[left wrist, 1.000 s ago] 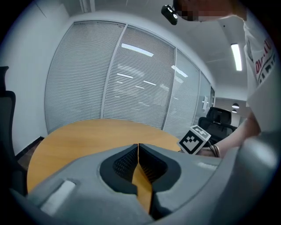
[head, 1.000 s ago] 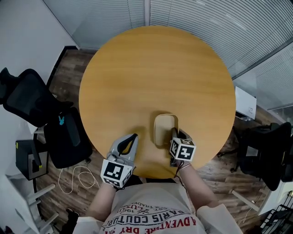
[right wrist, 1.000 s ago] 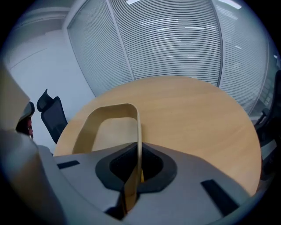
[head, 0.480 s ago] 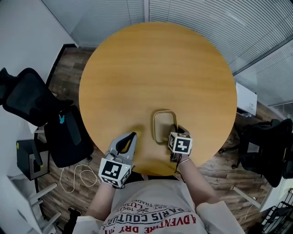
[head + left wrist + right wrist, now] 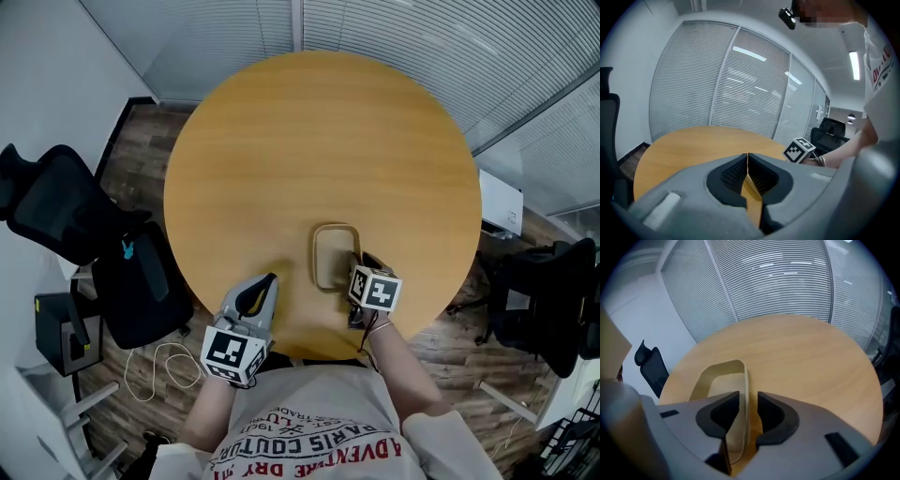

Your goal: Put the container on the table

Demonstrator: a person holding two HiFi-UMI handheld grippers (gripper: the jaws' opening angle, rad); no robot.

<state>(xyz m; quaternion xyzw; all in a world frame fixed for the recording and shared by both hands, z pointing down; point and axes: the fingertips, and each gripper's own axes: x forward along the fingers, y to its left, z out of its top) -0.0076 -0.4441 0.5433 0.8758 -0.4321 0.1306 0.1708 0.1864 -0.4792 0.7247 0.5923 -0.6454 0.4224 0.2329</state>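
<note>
The container (image 5: 336, 255) is a shallow beige tray with rounded corners, resting flat on the round wooden table (image 5: 319, 141) near its front edge. My right gripper (image 5: 359, 273) is at the tray's near right corner. In the right gripper view the jaws of the right gripper (image 5: 748, 400) are opening, with the thin right wall of the container (image 5: 719, 376) standing between them and a gap at each pad. My left gripper (image 5: 266, 282) hovers over the table's front edge to the tray's left. The left gripper (image 5: 747, 160) has its pads together with nothing between them.
A black office chair (image 5: 66, 216) stands left of the table and another black chair (image 5: 544, 300) to the right. A white cable (image 5: 155, 366) lies on the wood floor at the lower left. Blinds cover the glass wall (image 5: 394, 37) behind.
The container stays flat on the table in the same place. The right gripper's marker cube has shifted slightly beside the tray. The left gripper has not moved.
</note>
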